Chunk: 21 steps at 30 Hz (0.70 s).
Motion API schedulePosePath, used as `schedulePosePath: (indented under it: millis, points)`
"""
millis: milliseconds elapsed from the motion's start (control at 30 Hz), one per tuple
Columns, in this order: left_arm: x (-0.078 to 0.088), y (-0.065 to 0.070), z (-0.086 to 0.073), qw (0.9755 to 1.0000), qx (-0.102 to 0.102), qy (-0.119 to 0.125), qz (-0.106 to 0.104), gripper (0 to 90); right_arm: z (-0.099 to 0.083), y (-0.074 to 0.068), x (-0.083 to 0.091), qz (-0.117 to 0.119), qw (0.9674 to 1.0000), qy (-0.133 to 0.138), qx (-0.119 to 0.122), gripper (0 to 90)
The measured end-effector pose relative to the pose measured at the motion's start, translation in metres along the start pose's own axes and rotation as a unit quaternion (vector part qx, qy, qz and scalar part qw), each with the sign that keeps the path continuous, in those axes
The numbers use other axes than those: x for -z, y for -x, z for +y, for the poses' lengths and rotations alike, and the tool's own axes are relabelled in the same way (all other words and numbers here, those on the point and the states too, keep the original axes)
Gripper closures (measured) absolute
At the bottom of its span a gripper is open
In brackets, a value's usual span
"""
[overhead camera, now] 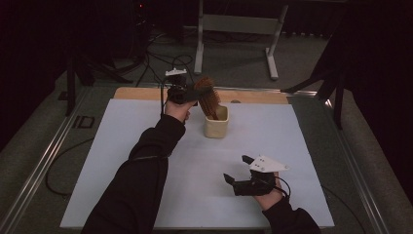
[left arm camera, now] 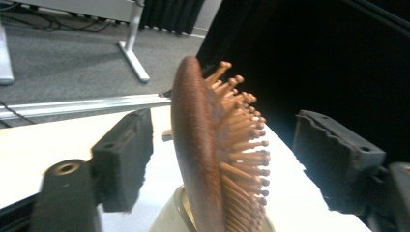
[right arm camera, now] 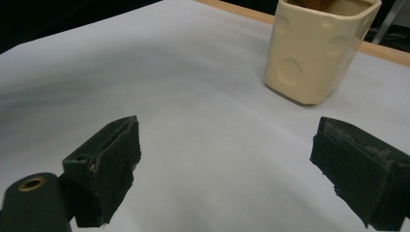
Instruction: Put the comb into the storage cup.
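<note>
Left gripper point(overhead camera: 194, 92) is hovering at the far side of the table, just above the cream ceramic cup with rounded corners point(overhead camera: 216, 124). Its two black jaws are standing spread, and the brown wooden hairbrush with wooden pins point(left arm camera: 212, 154) is standing between them without any pad pressing on it: in the left gripper view there is a clear gap on each side of the brush head. The brush is resting with its lower part inside the cup and its head is rising out of it, leaning a little toward the far left in the high view. The cup is sitting upright on the white sheet covering the table point(overhead camera: 146, 146), near the far edge where a strip of light wood point(overhead camera: 141, 93) is showing.

Right gripper point(overhead camera: 234, 171) is staying low over the white sheet at the near right, well apart from the cup. Its jaws are also wide apart, with nothing between them, and it is pointing toward the cup.
</note>
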<state>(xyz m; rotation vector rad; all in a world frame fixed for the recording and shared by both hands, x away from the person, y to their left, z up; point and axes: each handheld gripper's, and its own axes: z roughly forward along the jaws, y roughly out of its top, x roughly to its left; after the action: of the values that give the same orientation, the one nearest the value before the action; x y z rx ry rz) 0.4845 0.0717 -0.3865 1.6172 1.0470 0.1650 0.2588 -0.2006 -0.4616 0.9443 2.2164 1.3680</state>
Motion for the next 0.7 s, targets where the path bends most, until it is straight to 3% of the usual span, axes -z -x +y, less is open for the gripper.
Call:
schedulePosePath:
  millis: [133, 267, 467, 700]
  points:
    - [0.005, 0.001, 0.0, 0.9999, -0.01, -0.003, 0.008, 13.2, 0.0, 0.0, 0.0, 0.0, 1.0, -0.001, 0.0, 9.7]
    - [0.008, 0.003, 0.0, 0.9994, -0.031, -0.013, 0.012, 1.5, 0.001, 0.0, 0.001, -0.004, 1.0, 0.0, 0.0, 9.6]
    - [0.014, 0.004, -0.001, 0.9972, -0.069, -0.027, 0.011, 0.7, 0.0, 0.001, 0.0, -0.002, 1.0, 0.001, 0.002, 9.6]
    - [0.025, 0.002, -0.002, 0.996, -0.083, -0.031, 0.009, 0.0, 0.0, 0.0, 0.0, -0.002, 1.0, 0.001, -0.002, 9.6]
